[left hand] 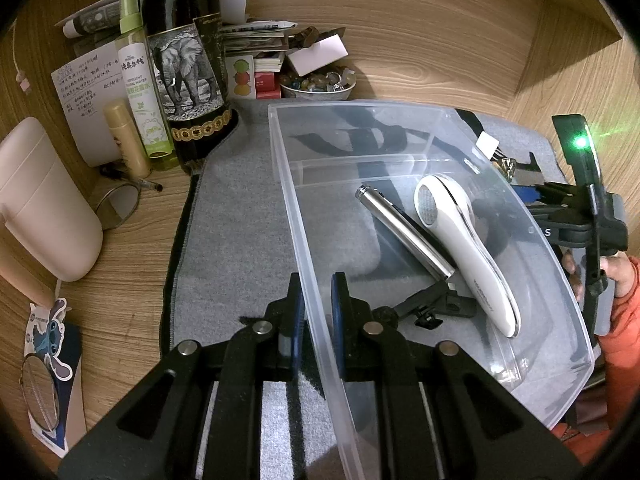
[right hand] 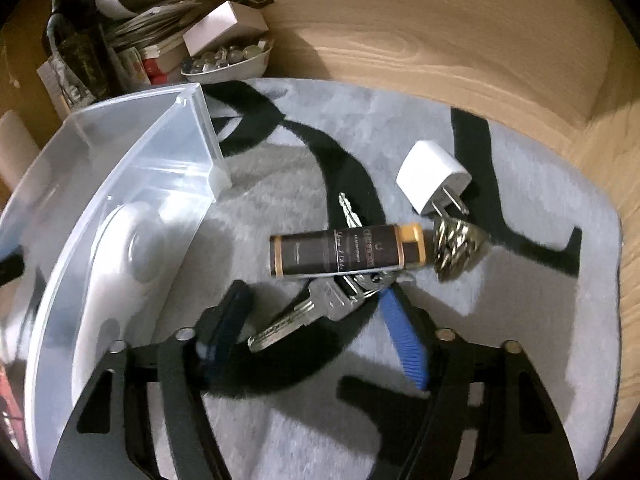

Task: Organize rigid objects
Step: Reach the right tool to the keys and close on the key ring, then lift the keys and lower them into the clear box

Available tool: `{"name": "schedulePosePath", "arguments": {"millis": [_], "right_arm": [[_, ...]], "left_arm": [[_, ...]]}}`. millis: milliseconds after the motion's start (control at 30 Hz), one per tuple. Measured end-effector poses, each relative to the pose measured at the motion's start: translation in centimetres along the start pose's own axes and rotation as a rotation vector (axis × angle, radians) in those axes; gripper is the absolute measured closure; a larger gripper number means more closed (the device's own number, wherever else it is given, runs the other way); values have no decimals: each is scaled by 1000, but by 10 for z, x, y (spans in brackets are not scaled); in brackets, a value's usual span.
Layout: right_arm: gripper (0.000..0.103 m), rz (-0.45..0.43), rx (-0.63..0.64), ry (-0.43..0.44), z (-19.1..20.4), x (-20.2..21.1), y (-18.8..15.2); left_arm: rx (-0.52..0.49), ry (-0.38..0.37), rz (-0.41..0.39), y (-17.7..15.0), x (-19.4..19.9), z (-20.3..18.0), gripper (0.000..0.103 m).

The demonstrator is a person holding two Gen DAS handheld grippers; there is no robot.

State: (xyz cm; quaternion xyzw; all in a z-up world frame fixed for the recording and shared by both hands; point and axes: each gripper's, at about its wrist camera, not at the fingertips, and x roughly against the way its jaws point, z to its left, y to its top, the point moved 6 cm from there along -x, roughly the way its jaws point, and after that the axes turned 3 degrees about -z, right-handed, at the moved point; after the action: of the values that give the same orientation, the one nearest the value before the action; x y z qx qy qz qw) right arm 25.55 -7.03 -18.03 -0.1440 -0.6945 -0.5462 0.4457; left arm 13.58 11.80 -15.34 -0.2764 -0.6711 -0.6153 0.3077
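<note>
Lying inside the clear plastic bin (left hand: 400,216) at the centre of the left wrist view are a white handheld device (left hand: 464,252), a silver pen-like cylinder (left hand: 404,232) touching it on its left, and a small black clip (left hand: 432,304) near the lower end; these look already sorted. Judging by the right wrist view, several things remain out on the grey mat (right hand: 520,320): a bunch of keys (right hand: 320,308) at mid-frame, a dark tube with a gold cap (right hand: 344,252) lying across them, a white plug adapter (right hand: 434,176) to the upper right, and a metallic clump (right hand: 456,248) just below it. The left gripper (left hand: 318,308) is clamped onto the bin's near wall, steadying it. The right gripper (right hand: 316,336) stands partly open with the keys between its fingers, pads apparently not yet pressing. The bin wall rises just left of the keys; mat to the right is open, clutter crowds the upper left.
</note>
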Motion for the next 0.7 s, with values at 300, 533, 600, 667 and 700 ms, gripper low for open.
{"name": "schedulePosePath", "arguments": {"millis": [300, 533, 600, 667, 700], "right_arm": [[72, -16, 16, 28, -2, 9, -5], [77, -18, 1, 51, -2, 21, -16], [77, -26, -3, 50, -3, 25, -19], [77, -32, -6, 53, -3, 29, -21], [77, -37, -7, 54, -3, 31, -22]], "left_arm": [[-2, 1, 0, 1, 0, -2, 92], [-1, 0, 0, 1, 0, -2, 92], [-2, 1, 0, 1, 0, -2, 92], [-3, 2, 0, 1, 0, -2, 92], [-3, 1, 0, 0, 0, -2, 92]]}}
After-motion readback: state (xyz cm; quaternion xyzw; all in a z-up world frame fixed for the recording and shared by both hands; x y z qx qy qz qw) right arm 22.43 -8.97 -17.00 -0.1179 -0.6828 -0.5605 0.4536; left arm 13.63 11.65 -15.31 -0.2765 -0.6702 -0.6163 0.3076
